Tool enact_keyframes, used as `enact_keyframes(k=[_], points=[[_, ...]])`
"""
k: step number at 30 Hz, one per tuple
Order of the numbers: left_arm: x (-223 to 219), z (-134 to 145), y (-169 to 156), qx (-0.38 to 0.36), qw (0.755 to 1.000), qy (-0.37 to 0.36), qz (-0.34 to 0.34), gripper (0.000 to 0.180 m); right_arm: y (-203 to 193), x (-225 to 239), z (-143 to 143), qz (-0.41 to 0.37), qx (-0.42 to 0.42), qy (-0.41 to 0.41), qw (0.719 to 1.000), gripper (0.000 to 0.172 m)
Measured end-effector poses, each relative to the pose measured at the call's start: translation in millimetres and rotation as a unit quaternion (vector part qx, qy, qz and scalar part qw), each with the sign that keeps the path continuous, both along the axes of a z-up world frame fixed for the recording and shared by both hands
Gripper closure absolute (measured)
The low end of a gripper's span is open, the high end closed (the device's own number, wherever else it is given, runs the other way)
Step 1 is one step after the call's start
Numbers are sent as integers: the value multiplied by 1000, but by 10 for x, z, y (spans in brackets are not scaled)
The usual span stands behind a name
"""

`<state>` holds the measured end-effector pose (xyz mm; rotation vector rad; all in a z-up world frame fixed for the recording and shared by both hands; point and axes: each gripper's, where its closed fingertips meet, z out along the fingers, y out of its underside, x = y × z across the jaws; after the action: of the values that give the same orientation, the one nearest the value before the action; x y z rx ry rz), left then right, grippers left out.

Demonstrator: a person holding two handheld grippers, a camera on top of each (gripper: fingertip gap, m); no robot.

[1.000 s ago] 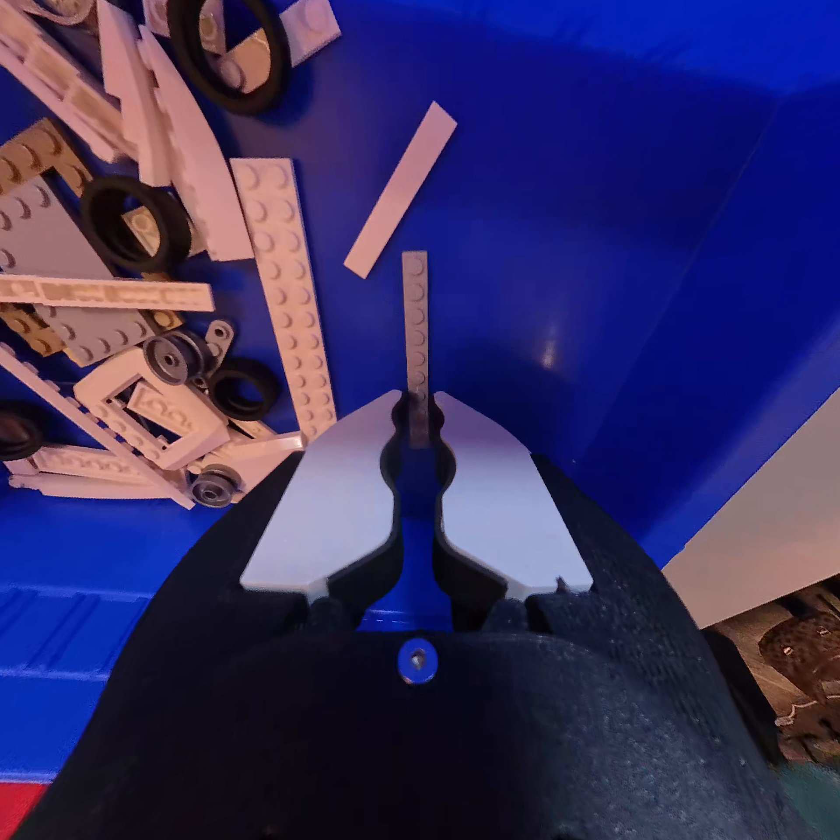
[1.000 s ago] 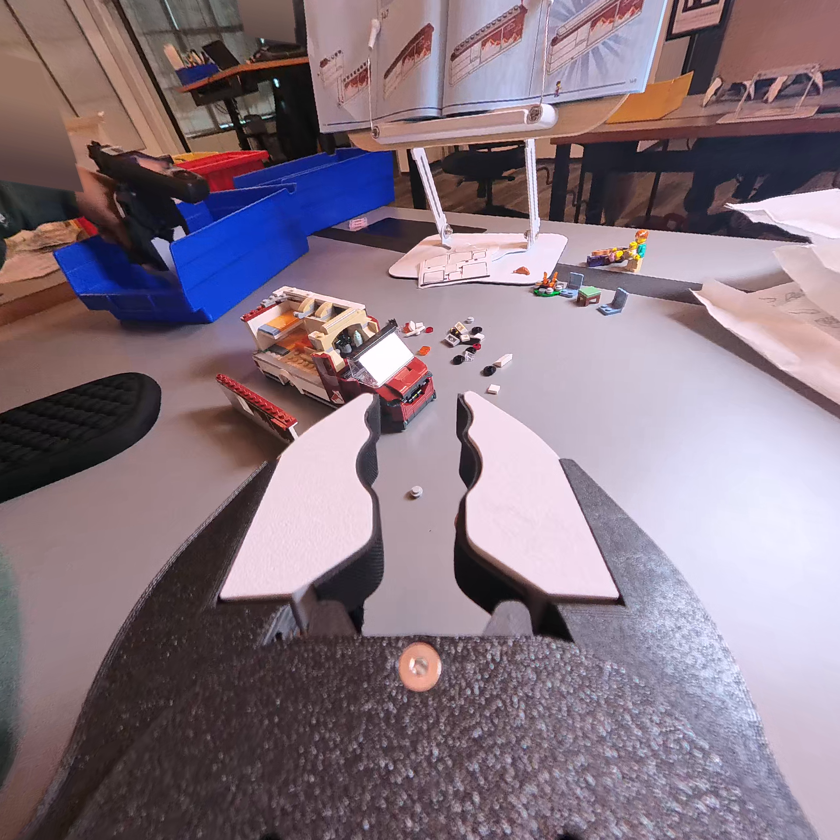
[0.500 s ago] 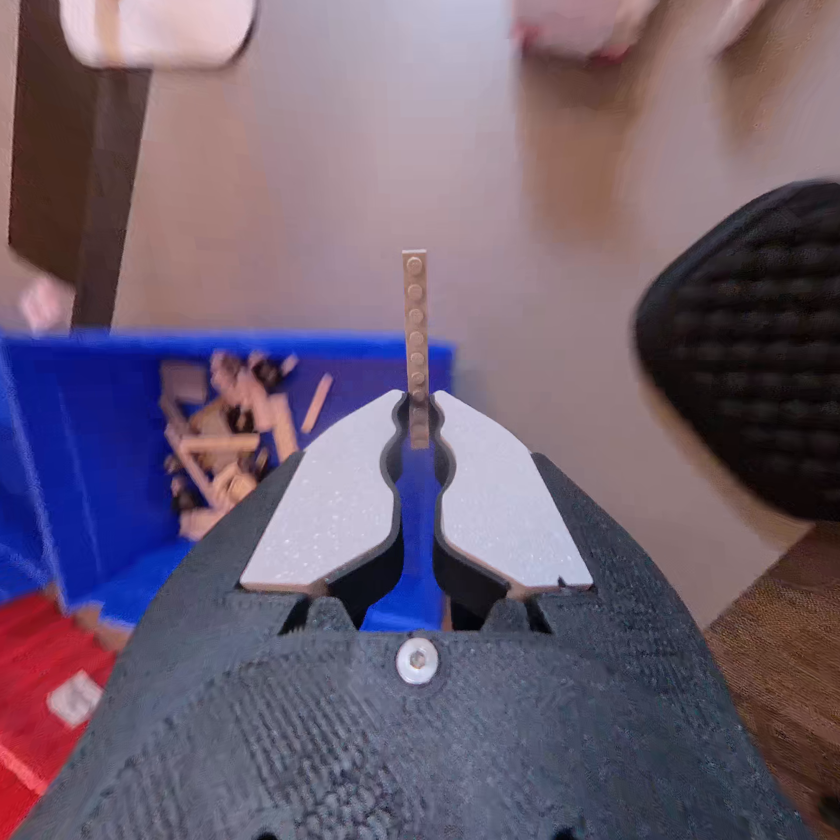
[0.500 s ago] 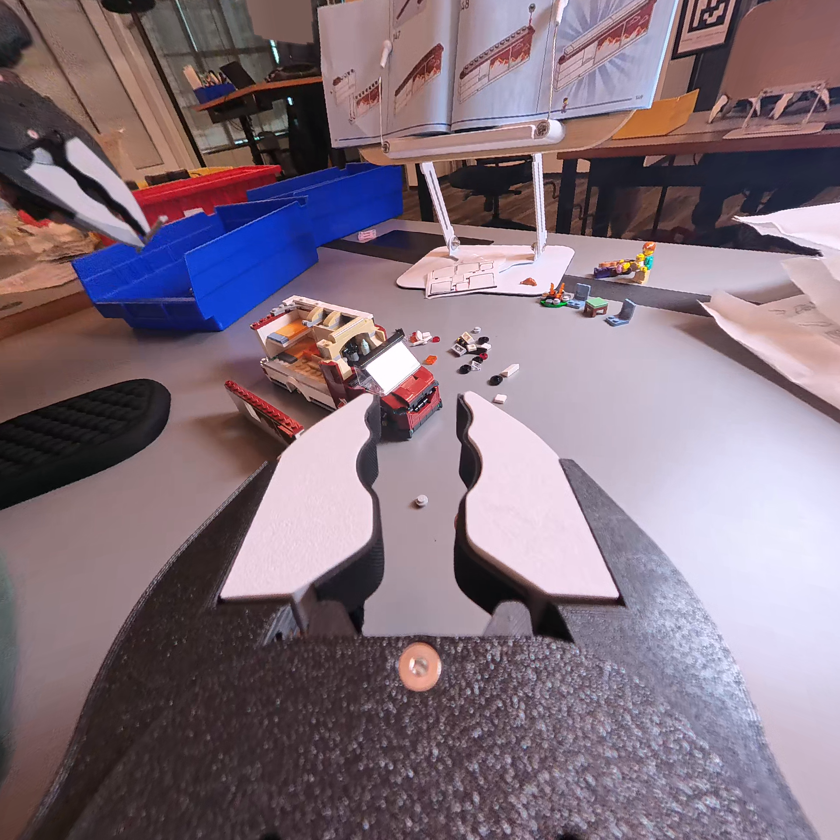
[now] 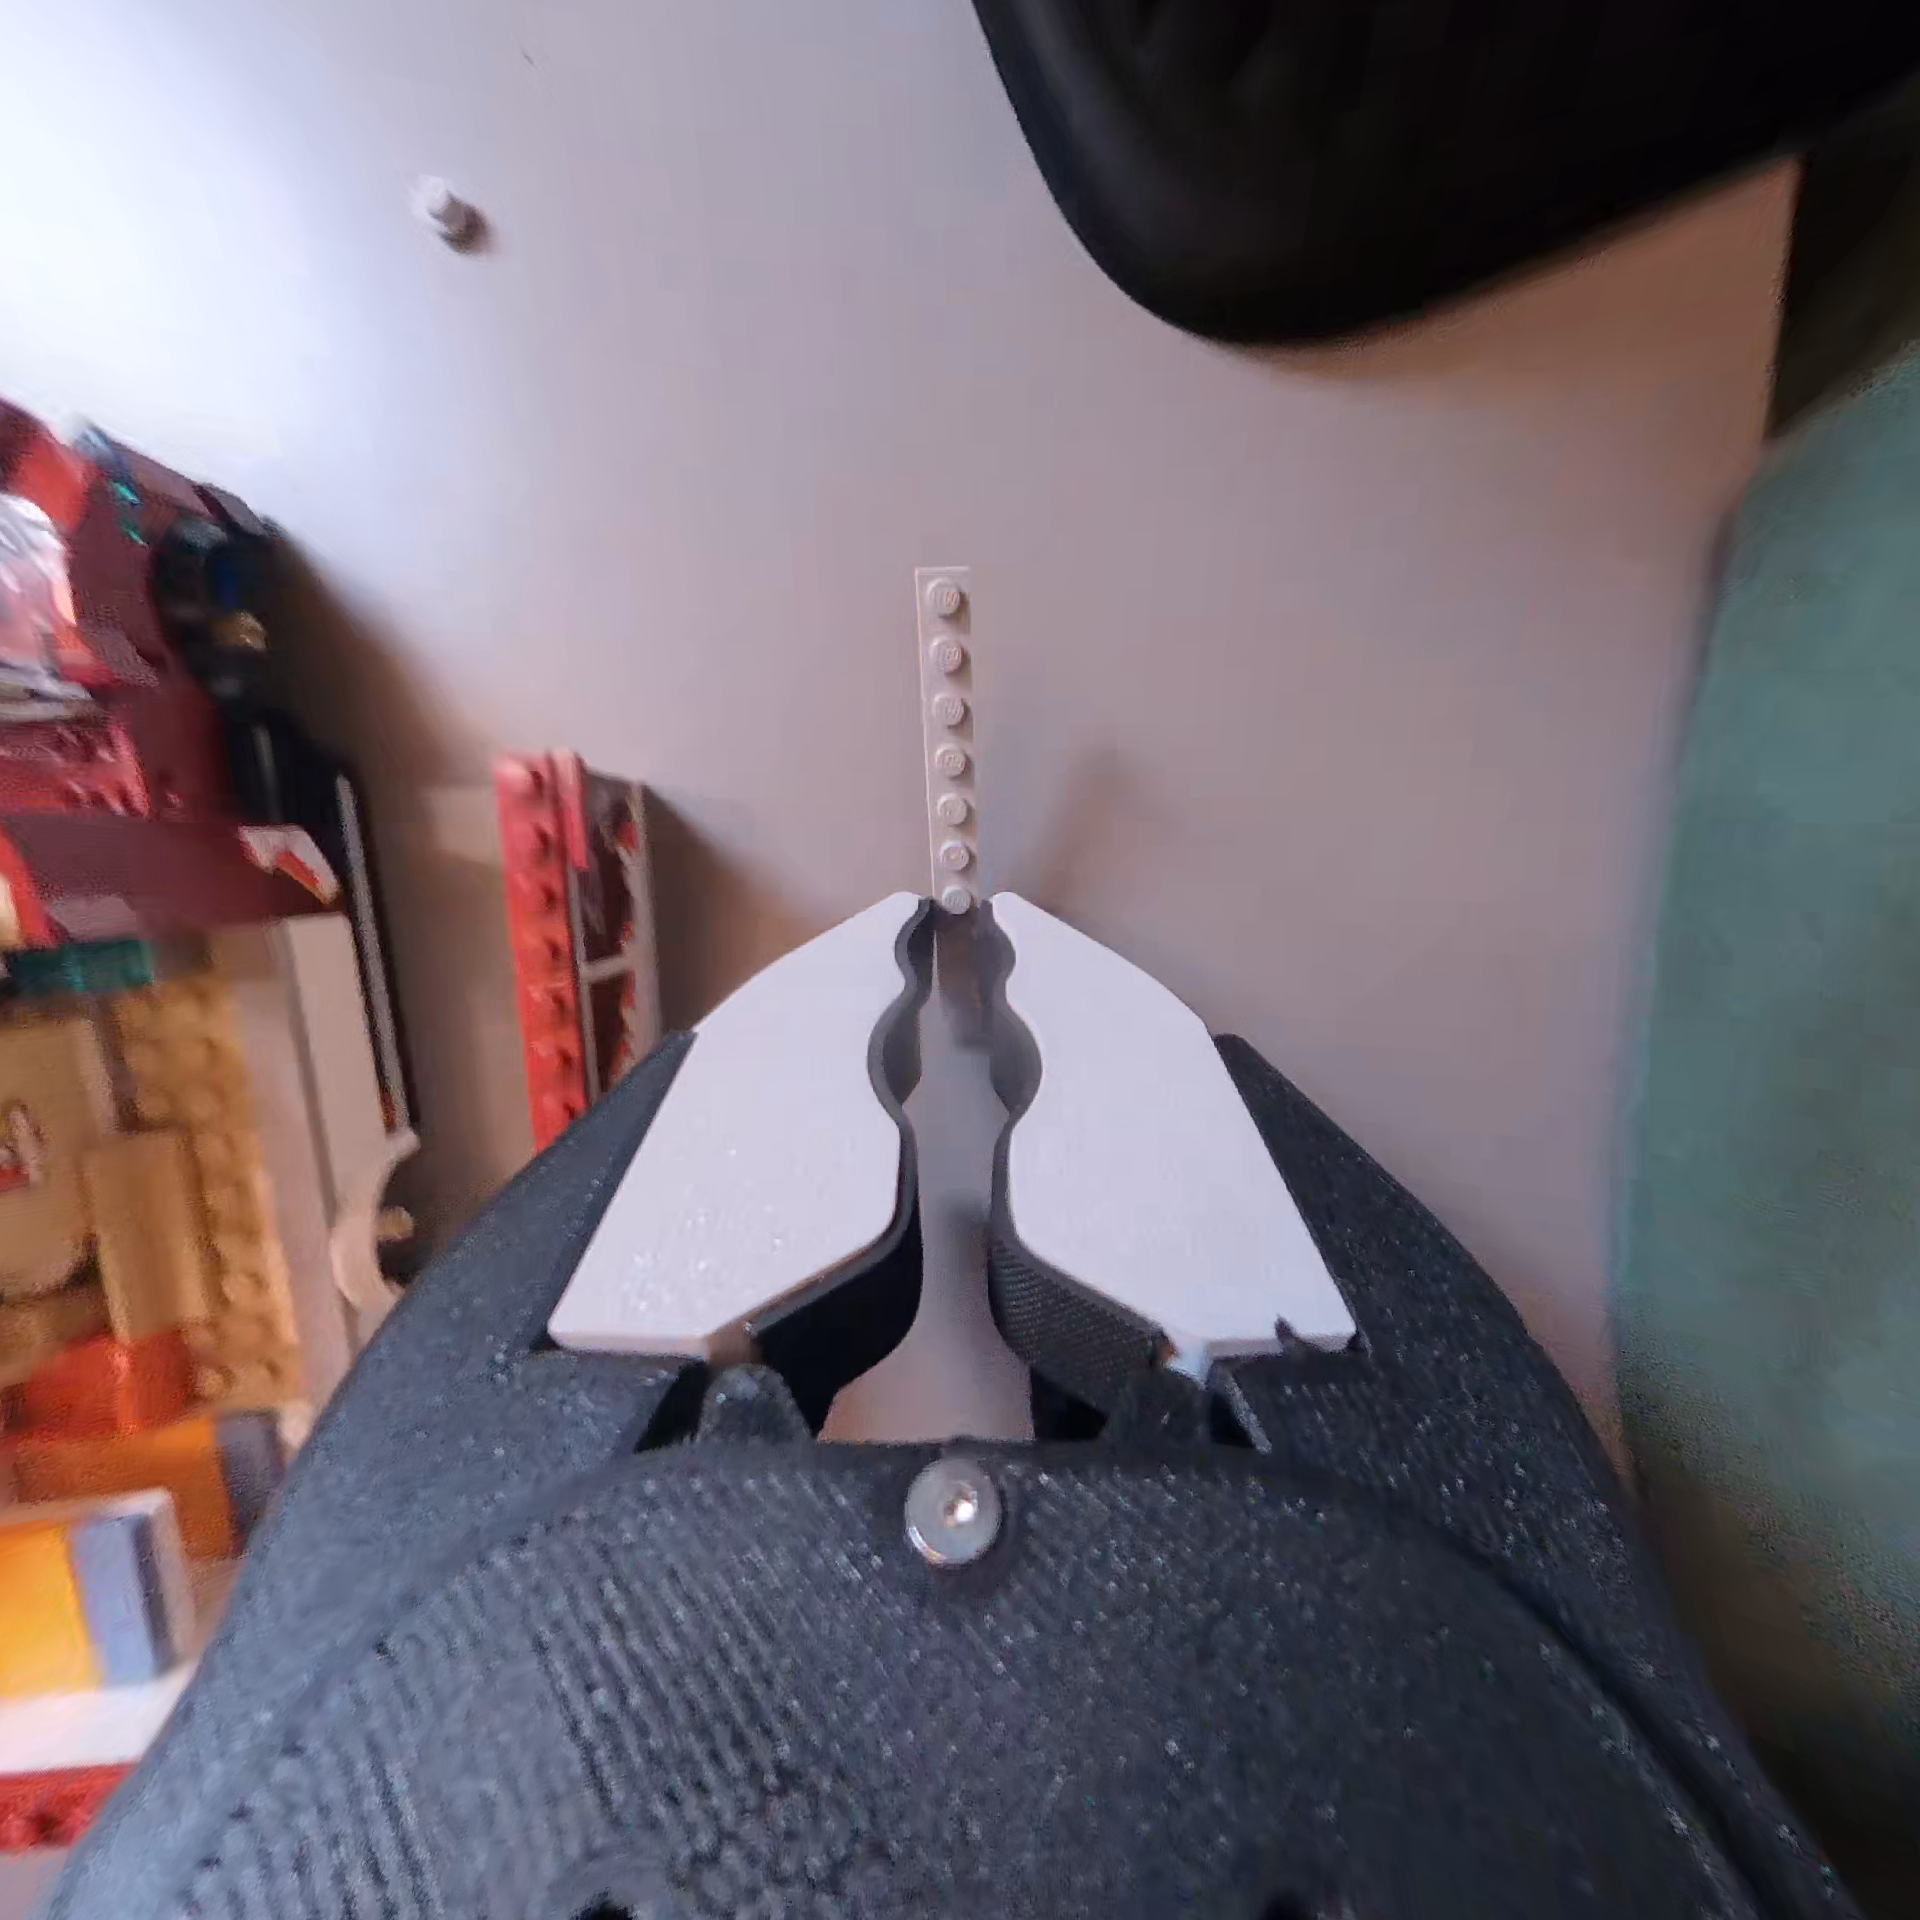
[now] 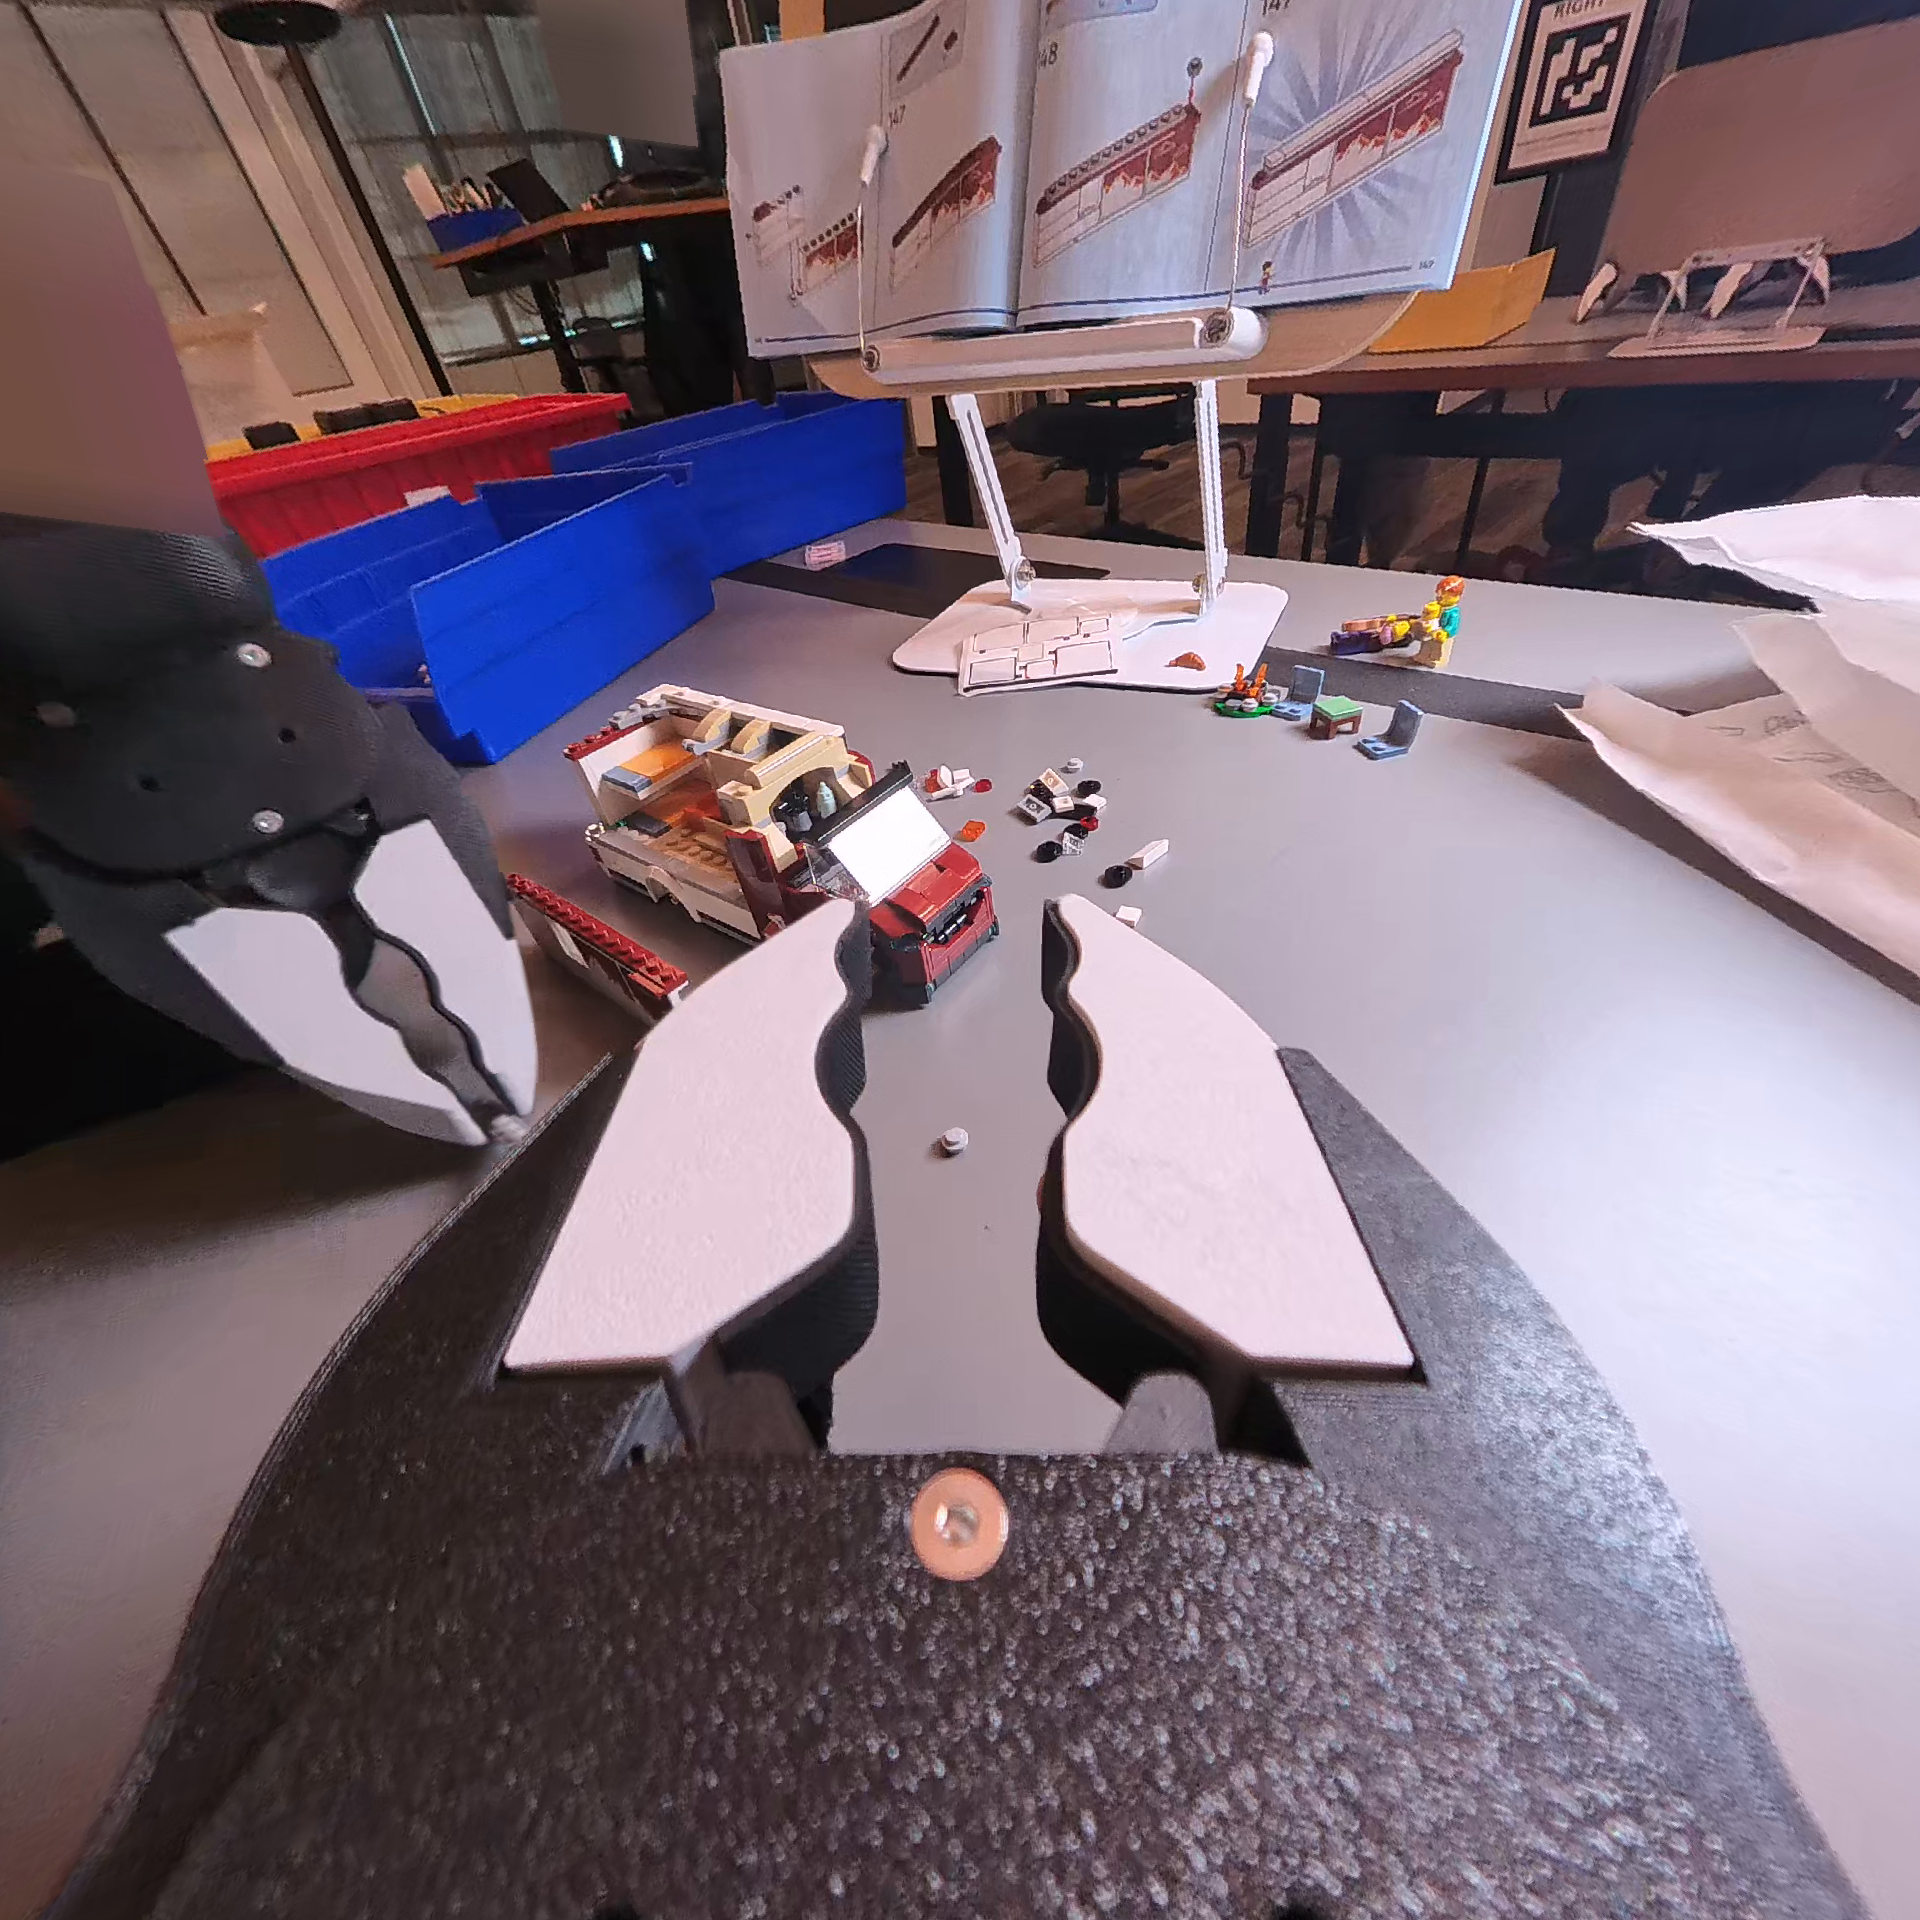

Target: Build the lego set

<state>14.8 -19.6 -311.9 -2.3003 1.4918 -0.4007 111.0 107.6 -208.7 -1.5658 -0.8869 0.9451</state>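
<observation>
My left gripper [image 5: 956,906] is shut on one end of a long, narrow light grey studded plate [image 5: 950,727], which sticks straight out past the fingertips above the grey table [image 5: 727,416]. The same gripper [image 6: 497,1122] shows at the left of the right wrist view, tips close to the table. My right gripper [image 6: 951,925] is open and empty, hovering low over the table [image 6: 1455,1039]. A small grey round stud [image 6: 952,1142] lies on the table between its fingers. A partly built red and tan brick camper van [image 6: 779,821] stands just ahead, with a dark red wall panel [image 6: 597,945] lying beside it.
Blue bins [image 6: 582,582] and a red bin [image 6: 416,457] stand at the back left. A white stand holds an open booklet [image 6: 1091,177]. Small loose bricks [image 6: 1070,810], tiny chairs and a minifigure [image 6: 1439,623] lie beyond. Paper sheets [image 6: 1787,727] lie right. A black pad [image 5: 1455,156] lies nearby. Tip to tip, the grippers are about 20 cm apart.
My left gripper lifted the grey plate out of the blue bin and carried it over to the table near the van. Its grasp did not shift. The right gripper stayed open and nearly still.
</observation>
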Motion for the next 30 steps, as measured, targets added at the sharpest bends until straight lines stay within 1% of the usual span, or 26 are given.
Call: enact_keyframes(k=[5, 7, 8, 10, 12, 13, 14, 15, 16, 18, 19, 21, 23, 25, 26, 27, 28, 30], points=[[152, -60, 270, 6, 1000, 2, 12, 172, 17, -2, -3, 2, -4, 3, 1000, 141], [195, -35, 336, 15, 1000, -10, 16, 172, 25, 3, -16, 1, -7, 3, 1000, 141], [217, 5, 356, 29, 999, -19, 16, 168, 30, 8, -21, 0, -9, 2, 1000, 141], [251, 215, 339, 73, 996, -56, 9, 161, 37, 17, -24, -1, -10, 4, 1000, 141], [136, 575, 287, 127, 987, -97, 20, 157, 46, 28, -21, -3, -11, 6, 1000, 141], [-26, 772, 271, 154, 981, -111, 37, 154, 53, 34, -22, -5, -12, 6, 1000, 141], [-283, 956, 272, 184, 974, -113, 63, 153, 61, 38, -27, -6, -13, 6, 1000, 141], [-641, 1103, 278, 211, 967, -100, 99, 150, 70, 40, -34, -6, -14, 6, 1000, 141], [-1070, 1209, 258, 227, 961, -75, 140, 143, 78, 41, -43, -6, -16, 6, 1000, 141], [-2039, 1318, 142, 242, 941, -11, 236, 137, 98, 39, -60, -7, -19, 5, 1000, 141], [-2487, 1273, 9, 224, 934, 22, 278, 135, 107, 35, -67, -7, -21, 4, 1000, 141], [-3187, 996, -329, 152, 925, 88, 336, 132, 130, 26, -82, -8, -23, 1, 1000, 141], [-3573, 634, -634, 81, 921, 137, 356, 128, 155, 17, -91, -12, -24, -2, 1000, 141], [-3736, 351, -790, 50, 917, 178, 354, 129, 173, 14, -97, -16, -24, -6, 1000, 141], [-3787, 255, -830, 45, 914, 201, 350, 135, 178, 14, -108, -18, -24, -8, 1000, 141], [-3819, 196, -849, 48, 911, 221, 346, 144, 182, 17, -126, -21, -26, -12, 999, 141], [-3838, 196, -819, 66, 906, 234, 348, 150, 181, 22, -146, -23, -28, -16, 999, 141], [-3725, 203, -782, 81, 904, 221, 356, 150, 183, 34, -185, -29, -30, -25, 999, 141]])
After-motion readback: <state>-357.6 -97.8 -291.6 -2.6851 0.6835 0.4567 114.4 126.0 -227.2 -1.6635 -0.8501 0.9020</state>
